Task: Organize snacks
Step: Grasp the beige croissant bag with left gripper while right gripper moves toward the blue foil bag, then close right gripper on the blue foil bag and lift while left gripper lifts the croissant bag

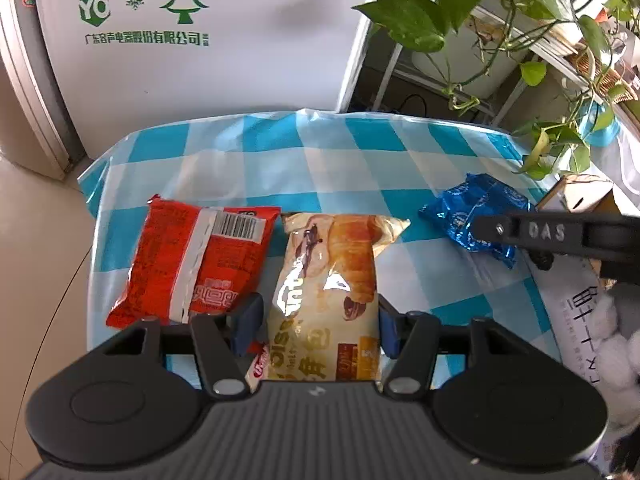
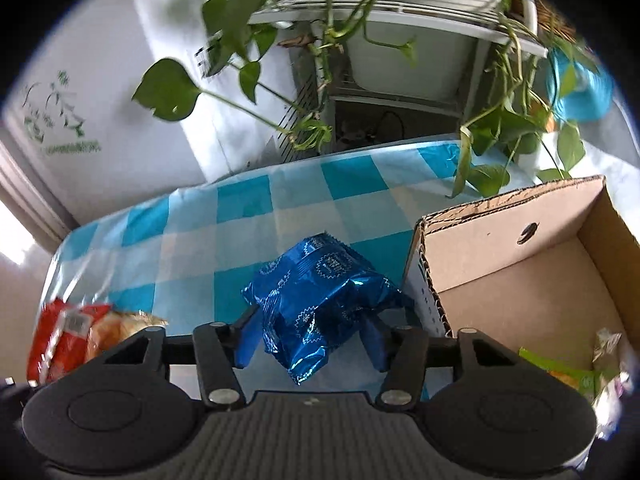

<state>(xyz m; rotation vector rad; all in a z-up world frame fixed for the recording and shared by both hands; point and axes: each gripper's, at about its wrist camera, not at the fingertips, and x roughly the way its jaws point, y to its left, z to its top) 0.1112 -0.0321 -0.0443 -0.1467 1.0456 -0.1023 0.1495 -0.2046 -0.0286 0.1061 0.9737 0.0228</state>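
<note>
My left gripper (image 1: 318, 326) is around a cream croissant bread pack (image 1: 332, 280) lying on the blue checked tablecloth (image 1: 280, 152), its blue pads against both sides of the pack. A red snack pack (image 1: 196, 264) lies just left of it. My right gripper (image 2: 310, 338) is shut on a blue foil snack pack (image 2: 320, 300) and holds it above the cloth, just left of an open cardboard box (image 2: 532, 276). In the left wrist view the blue pack (image 1: 468, 212) shows at right, with the right gripper's black finger (image 1: 552, 236) over it.
The box holds a green-wrapped snack (image 2: 568, 376) in its near corner. A white fridge (image 1: 200, 40) stands behind the table. Trailing pothos leaves (image 2: 172, 92) hang over the table's far right, below a white shelf (image 2: 400, 12). A white bag (image 1: 576, 320) lies at right.
</note>
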